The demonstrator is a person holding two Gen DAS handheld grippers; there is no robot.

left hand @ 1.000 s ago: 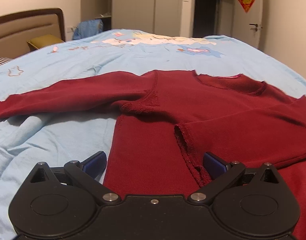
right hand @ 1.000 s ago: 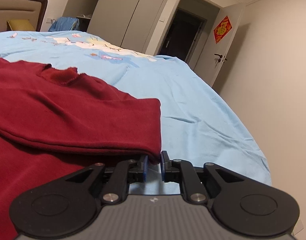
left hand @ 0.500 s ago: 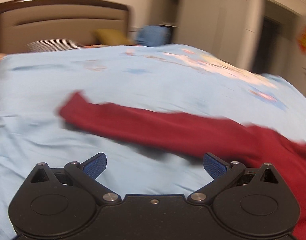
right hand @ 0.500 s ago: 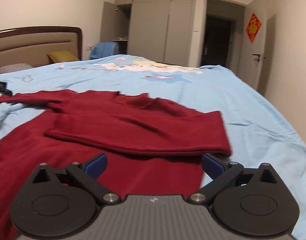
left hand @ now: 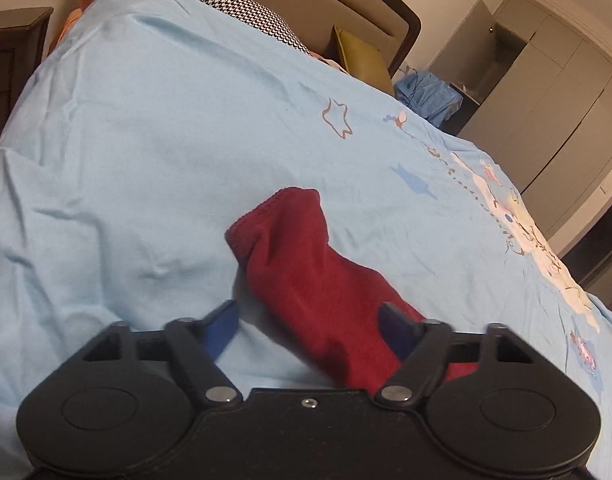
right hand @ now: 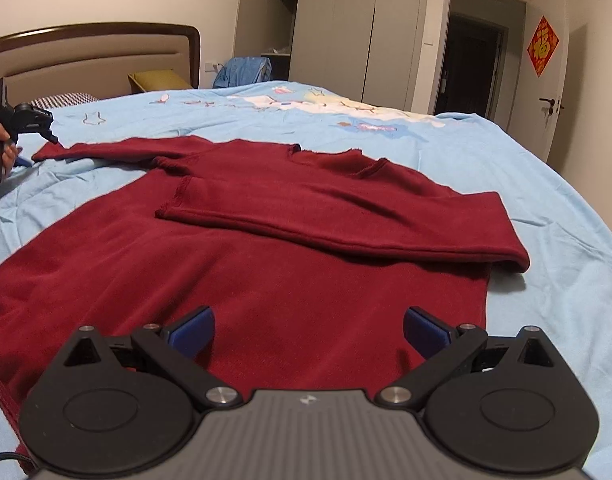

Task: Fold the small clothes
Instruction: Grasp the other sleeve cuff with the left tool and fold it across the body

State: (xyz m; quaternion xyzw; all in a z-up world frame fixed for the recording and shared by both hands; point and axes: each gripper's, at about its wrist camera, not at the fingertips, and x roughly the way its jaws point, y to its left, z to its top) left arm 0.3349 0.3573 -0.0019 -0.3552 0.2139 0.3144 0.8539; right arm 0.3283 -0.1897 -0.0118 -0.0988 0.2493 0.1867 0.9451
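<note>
Now both tongs gape: left gripper straddles the sweater's outstretched sleeve behind its cuff; pinching bedsheet underneath would drag it along, while right gripper idles over the hem

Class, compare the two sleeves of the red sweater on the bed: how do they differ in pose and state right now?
The right sleeve is folded across the sweater's body; the left sleeve stretches out sideways onto the blue sheet. The left sleeve lies between the open left gripper's fingers; the right sleeve lies ahead of the open right gripper. Both are dark red and lie flat.
</note>
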